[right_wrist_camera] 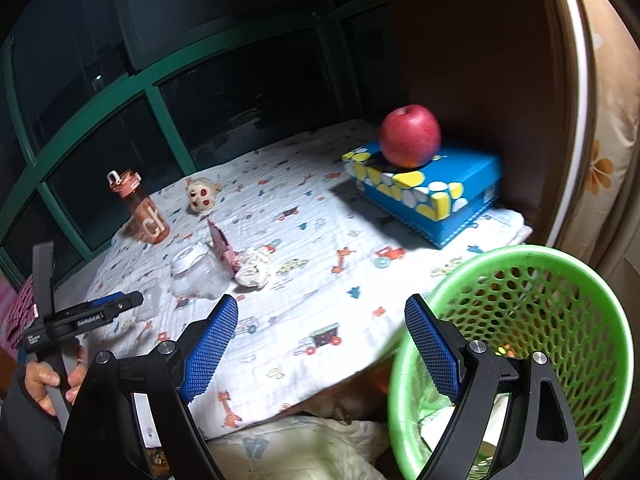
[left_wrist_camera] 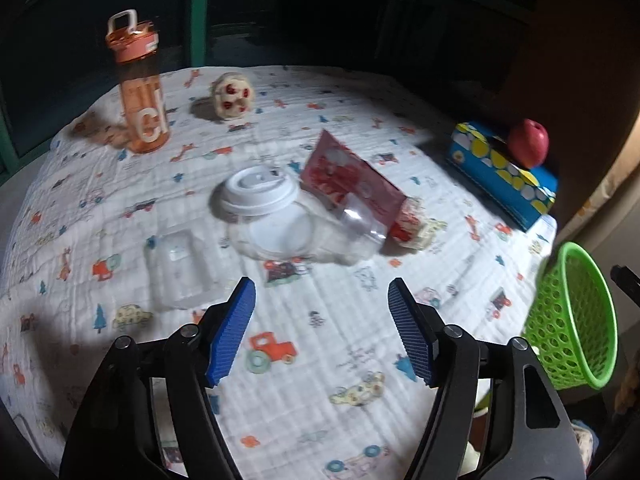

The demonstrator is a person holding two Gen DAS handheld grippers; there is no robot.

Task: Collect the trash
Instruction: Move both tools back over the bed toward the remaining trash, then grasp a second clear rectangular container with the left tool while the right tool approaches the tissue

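Patterned tablecloth, litter, green basket

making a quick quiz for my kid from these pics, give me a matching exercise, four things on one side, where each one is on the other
Things:
1. red apple
2. orange plastic water bottle
3. white plastic cup lid
4. green perforated plastic basket

Places:
A. standing upright near the cloth's far left edge
B. past the table's near right edge
C. on top of the blue box with yellow and white dots
D. resting on clear plastic packaging in the middle of the cloth

Pairs: 1-C, 2-A, 3-D, 4-B
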